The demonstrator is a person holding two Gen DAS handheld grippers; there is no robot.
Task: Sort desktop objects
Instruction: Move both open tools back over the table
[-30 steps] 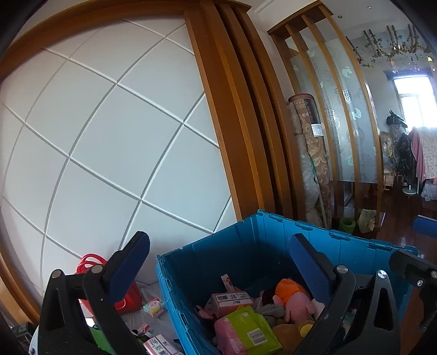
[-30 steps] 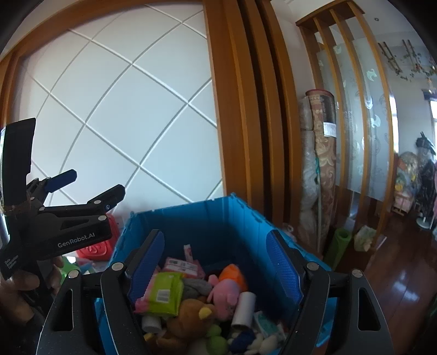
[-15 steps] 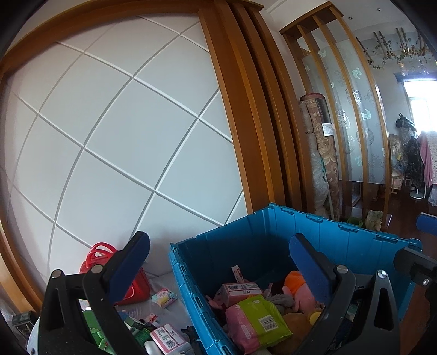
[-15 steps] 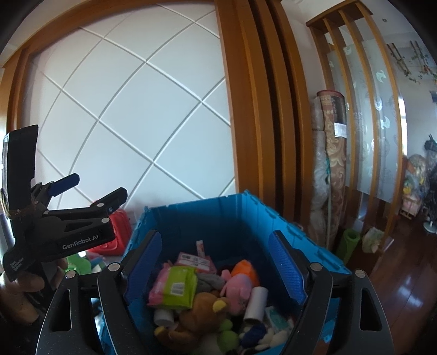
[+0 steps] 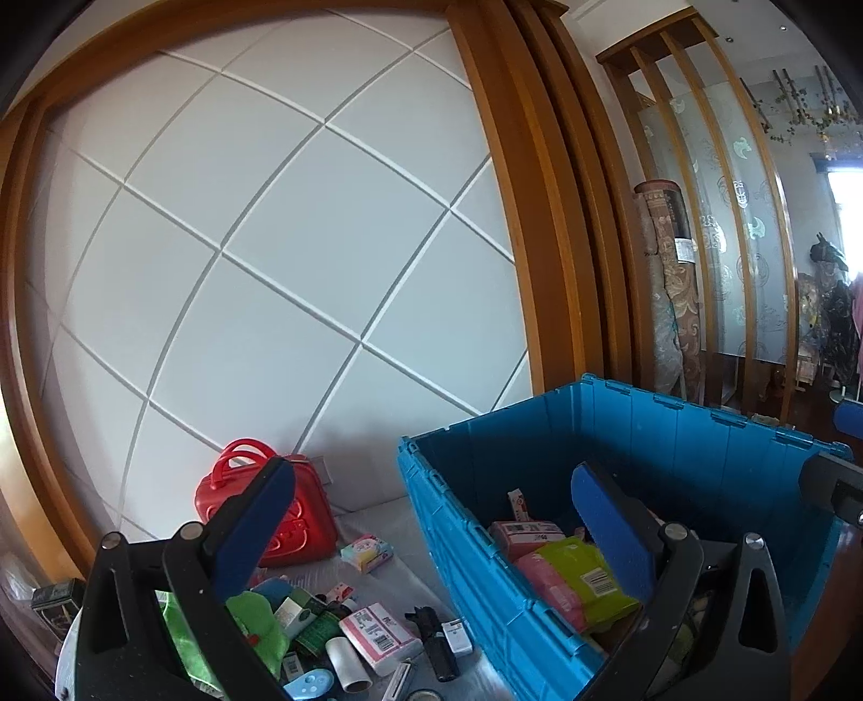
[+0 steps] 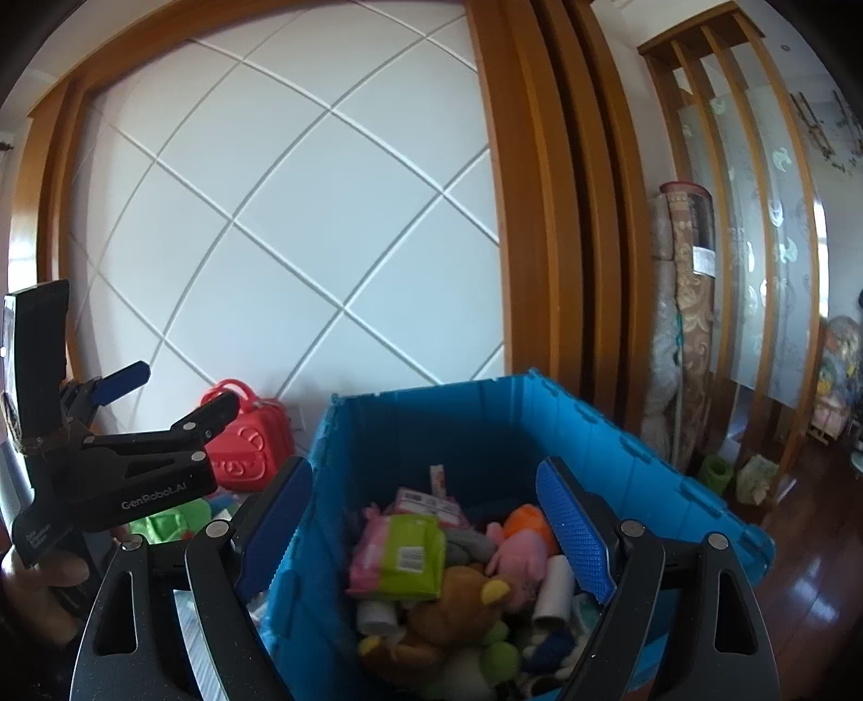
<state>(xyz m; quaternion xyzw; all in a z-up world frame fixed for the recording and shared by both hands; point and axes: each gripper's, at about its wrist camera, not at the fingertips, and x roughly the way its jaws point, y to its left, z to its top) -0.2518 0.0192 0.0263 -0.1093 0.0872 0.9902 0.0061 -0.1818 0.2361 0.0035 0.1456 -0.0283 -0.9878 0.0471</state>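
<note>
White padded wall panel straight ahead of the claw, split by diagonal grooves into diamonds, framed in curved orange-brown wood trim. Right of it, more vertical wooden slats. Further right, a wooden-framed partition with frosted glass showing pale motifs. Rolled patterned carpets stand upright against the partition's base. Dark glossy reddish wood floor at far right, reflecting light. Bright window at far right edge in left view, daylight coming through. Ceiling white with a small recessed spot; hanging decoration with vines near window. Cluttered items in the far room, too small to identify.
</note>
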